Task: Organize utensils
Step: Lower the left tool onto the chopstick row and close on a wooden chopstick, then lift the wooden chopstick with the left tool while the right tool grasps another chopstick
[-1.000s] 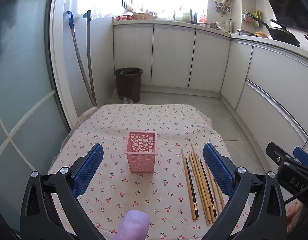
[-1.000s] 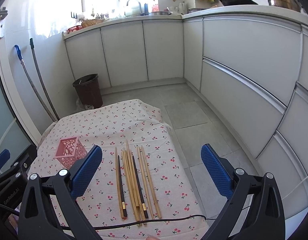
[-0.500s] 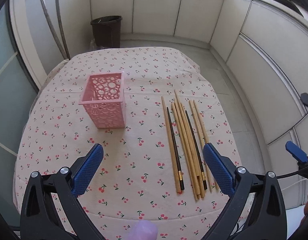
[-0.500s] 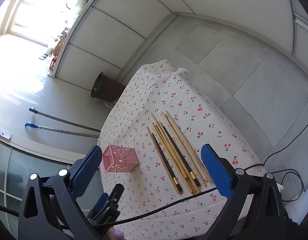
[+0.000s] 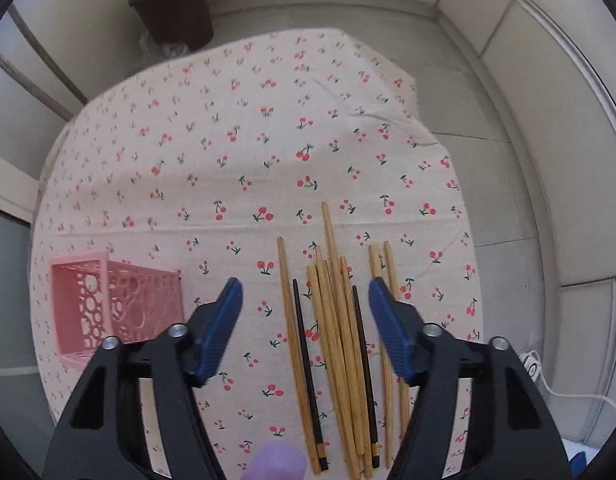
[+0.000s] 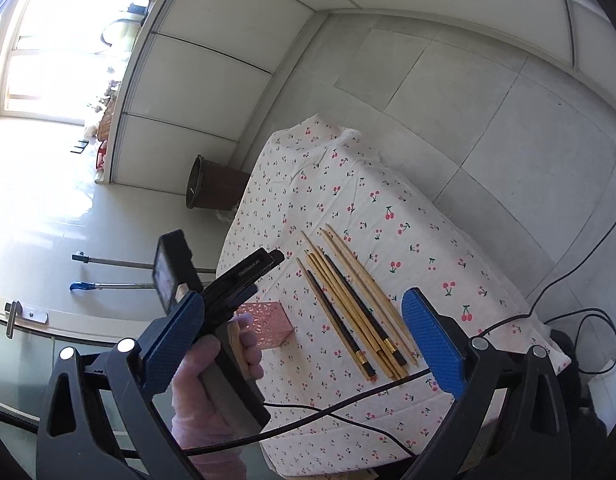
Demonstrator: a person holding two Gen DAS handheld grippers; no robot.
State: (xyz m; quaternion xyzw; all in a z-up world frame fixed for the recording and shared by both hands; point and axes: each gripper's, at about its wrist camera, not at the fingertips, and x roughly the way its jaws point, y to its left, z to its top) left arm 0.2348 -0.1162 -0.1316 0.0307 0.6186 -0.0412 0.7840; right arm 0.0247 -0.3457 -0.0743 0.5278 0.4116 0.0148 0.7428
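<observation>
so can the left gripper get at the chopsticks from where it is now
Probably yes. The left gripper points down over the chopsticks, its jaws closing with nothing between them yet. Nothing blocks the way; the pink basket lies well off to the side.

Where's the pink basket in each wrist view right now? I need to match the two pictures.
Left wrist: pink basket at the left edge, left of the chopsticks.
Right wrist: pink basket at lower centre, partly behind the left hand.
Shared landmark: the brown bin beyond the table.
</observation>
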